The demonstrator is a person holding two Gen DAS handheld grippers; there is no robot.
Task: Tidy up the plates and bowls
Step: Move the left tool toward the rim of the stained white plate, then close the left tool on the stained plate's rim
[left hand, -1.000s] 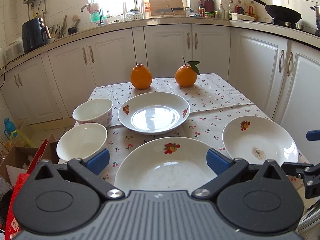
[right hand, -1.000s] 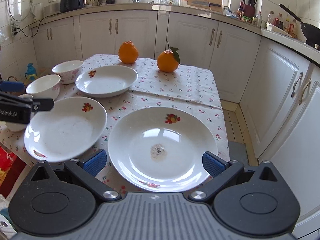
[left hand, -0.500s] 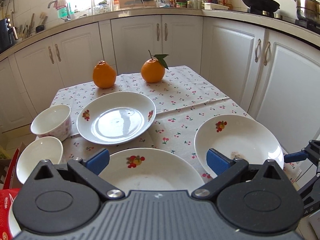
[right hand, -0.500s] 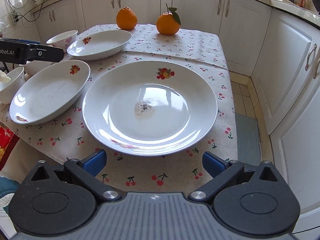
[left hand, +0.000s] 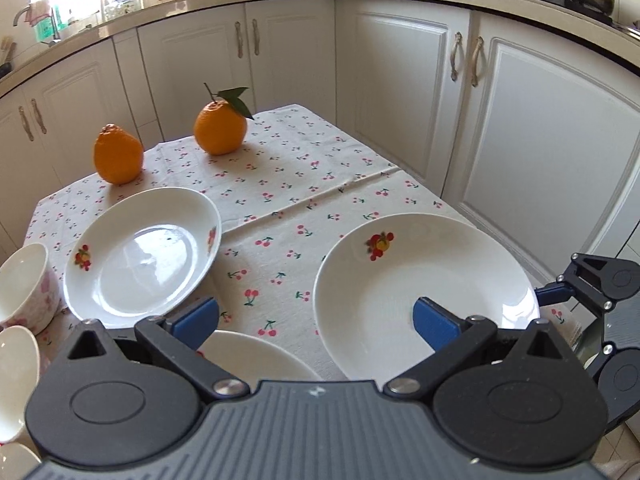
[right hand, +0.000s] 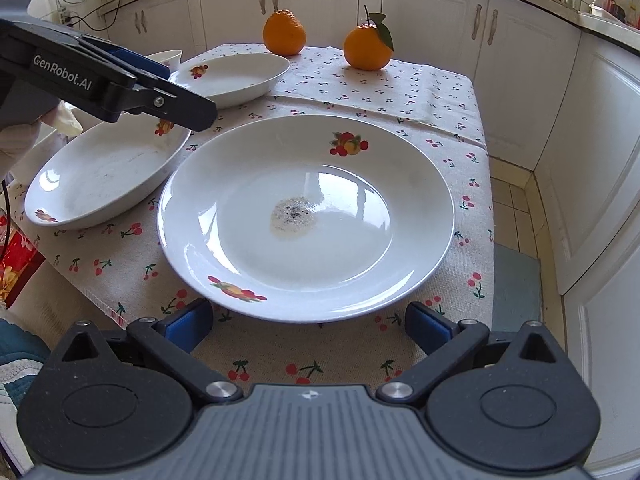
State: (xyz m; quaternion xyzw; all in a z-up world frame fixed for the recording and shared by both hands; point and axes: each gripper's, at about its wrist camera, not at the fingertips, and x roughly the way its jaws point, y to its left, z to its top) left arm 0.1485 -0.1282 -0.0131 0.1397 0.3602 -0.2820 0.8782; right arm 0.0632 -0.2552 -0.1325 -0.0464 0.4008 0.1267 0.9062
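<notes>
Three white fruit-print plates lie on the cherry-print tablecloth. The near right plate (right hand: 306,212) has a dried stain in its middle; it also shows in the left wrist view (left hand: 424,292). My right gripper (right hand: 308,326) is open, low at this plate's near rim, fingers either side of it. The near left plate (right hand: 108,176) lies beside it; my left gripper (left hand: 316,318) is open above its right edge (left hand: 256,354), also seen from the right wrist (right hand: 160,92). The far plate (left hand: 140,252) lies behind. Two white bowls (left hand: 20,280) stand at the left edge.
Two oranges (left hand: 220,128) stand at the table's far side. White kitchen cabinets (left hand: 540,160) close in on the right and behind. The table's right edge (right hand: 486,200) drops to a tiled floor. A red bag (right hand: 16,264) lies lower left.
My left gripper has swung right, toward the right-hand plate. My right gripper has come down and closer to the stained plate's near rim. Both stay open.
</notes>
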